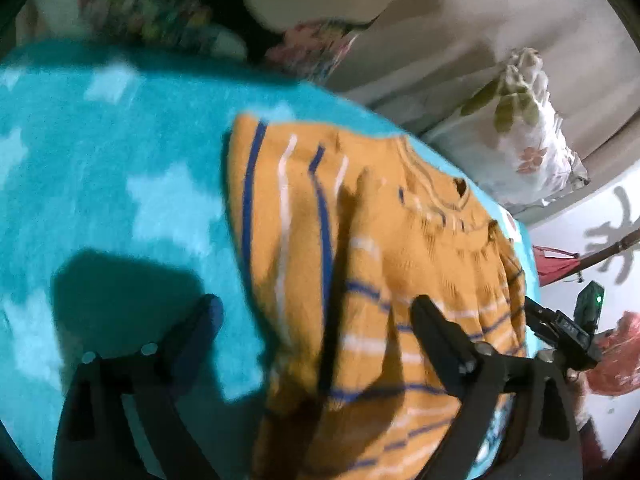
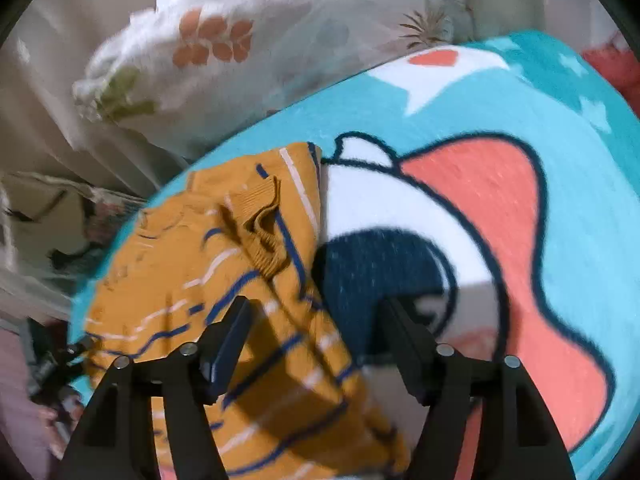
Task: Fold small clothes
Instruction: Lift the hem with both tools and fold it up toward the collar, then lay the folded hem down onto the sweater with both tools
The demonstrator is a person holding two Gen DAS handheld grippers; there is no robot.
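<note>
A small mustard-orange knit sweater with blue and white stripes lies partly folded on a turquoise blanket. My left gripper is open and empty, hovering over the sweater's lower left part. In the right wrist view the same sweater lies bunched, a ribbed cuff on top. My right gripper is open and empty, its jaws straddling the sweater's right edge. The right gripper also shows at the right edge of the left wrist view.
The blanket has a cartoon print in coral, white and navy. A white floral pillow lies beyond its far edge, also in the left view. Beige bedding and patterned cloth lie behind.
</note>
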